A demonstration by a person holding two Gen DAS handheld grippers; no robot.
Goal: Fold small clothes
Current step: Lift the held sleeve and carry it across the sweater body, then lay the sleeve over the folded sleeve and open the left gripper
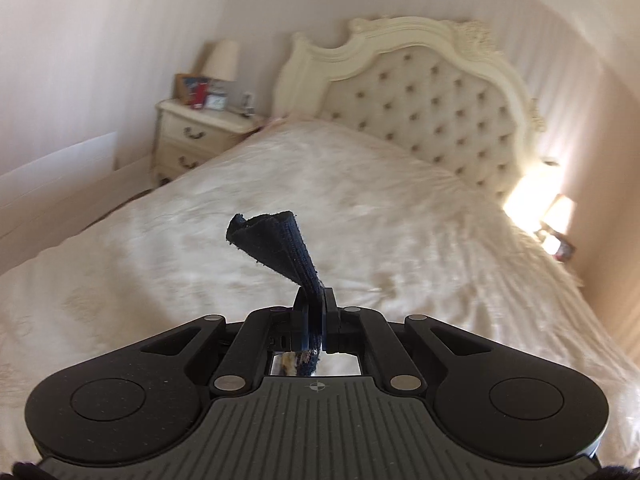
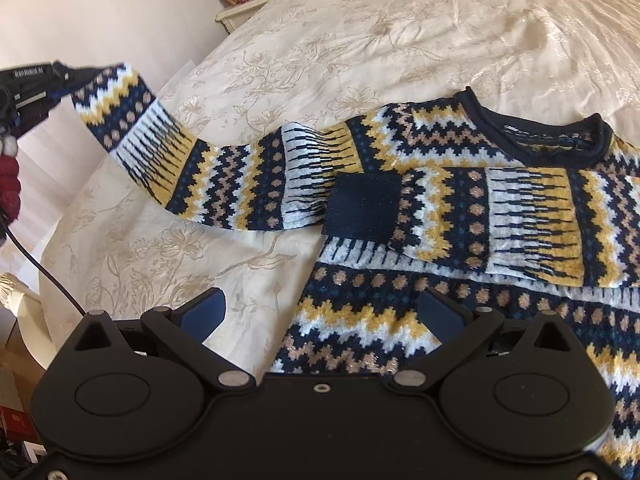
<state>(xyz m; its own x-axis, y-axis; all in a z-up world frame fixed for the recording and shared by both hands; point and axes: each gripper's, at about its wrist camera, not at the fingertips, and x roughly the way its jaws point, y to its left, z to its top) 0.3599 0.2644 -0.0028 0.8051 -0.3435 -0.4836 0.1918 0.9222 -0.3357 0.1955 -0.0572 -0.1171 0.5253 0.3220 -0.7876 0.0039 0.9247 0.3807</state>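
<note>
While my right tongs (image 2: 320,316) hang spread wide and empty just above the hem of the navy, mustard and white zigzag-knit sweater (image 2: 460,208), its body lies flat on the cream floral bedspread (image 2: 360,40). Leftward, my left tongs (image 1: 314,312) are clamped on the navy ribbed cuff (image 1: 276,244), holding that soft sleeve (image 2: 208,148) aloft, stretching away from the body.

Black left tongs (image 1: 314,312), silver pivot screws; right tongs (image 2: 322,312) blue-padded; maroon knit sleeve (image 2: 10,184).
</note>
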